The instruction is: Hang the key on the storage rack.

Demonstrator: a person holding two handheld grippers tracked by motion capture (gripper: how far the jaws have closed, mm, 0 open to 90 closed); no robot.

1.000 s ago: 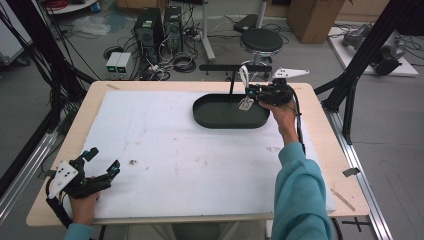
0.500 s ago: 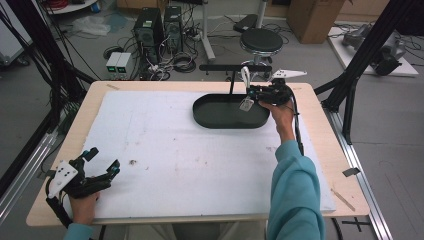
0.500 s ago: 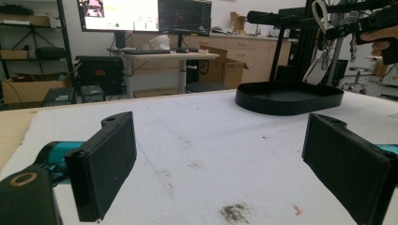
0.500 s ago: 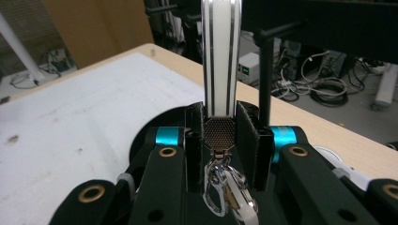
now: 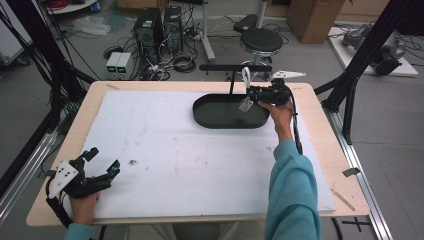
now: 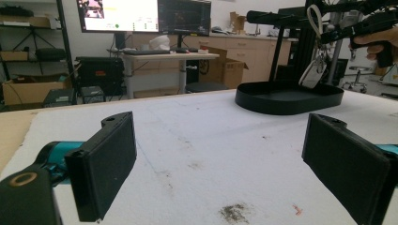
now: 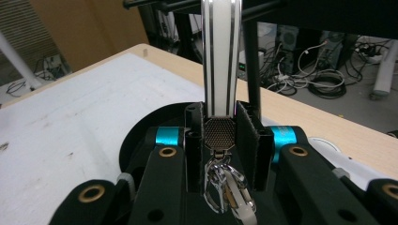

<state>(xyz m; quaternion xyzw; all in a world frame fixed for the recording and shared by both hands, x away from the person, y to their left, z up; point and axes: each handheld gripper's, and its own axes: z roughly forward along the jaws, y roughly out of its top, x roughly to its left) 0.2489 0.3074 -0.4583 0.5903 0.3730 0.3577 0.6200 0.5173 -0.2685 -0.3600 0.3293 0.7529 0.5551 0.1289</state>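
The right hand-held black gripper (image 5: 256,93) is reaching over the far right part of the table, above the black oval plastic tray (image 5: 210,116) that is sitting on the white foam sheet (image 5: 175,150) covering the pale wooden tabletop (image 5: 320,130). In the right gripper view its jaws are pressing together on the white strap with dark stripes (image 7: 220,56), pinching it just above the strap's bronze-coloured mesh-textured end piece (image 7: 218,133); a silver metal clasp (image 7: 227,187) is hanging below that piece. The strap is running upward from the jaws toward the black horizontal bar of the stand (image 5: 235,67) rising from the tray. In the high view a small white tag (image 5: 245,104) is dangling beneath the gripper over the tray's interior; in the left gripper view the same tag (image 6: 312,74) is hanging above the tray (image 6: 288,98), and no writing on it can be read.

The left hand-held black gripper (image 5: 102,162) is resting low near the front left corner of the foam sheet, well apart from the tray. In the left gripper view its two flat black pads (image 6: 108,168) are standing wide apart with nothing between them, over a stained patch of foam (image 6: 234,212).

Beyond the table, a monitor (image 6: 119,15) is showing bright content too small to read, and cardboard boxes (image 6: 30,93) are sitting on the floor without legible labels.
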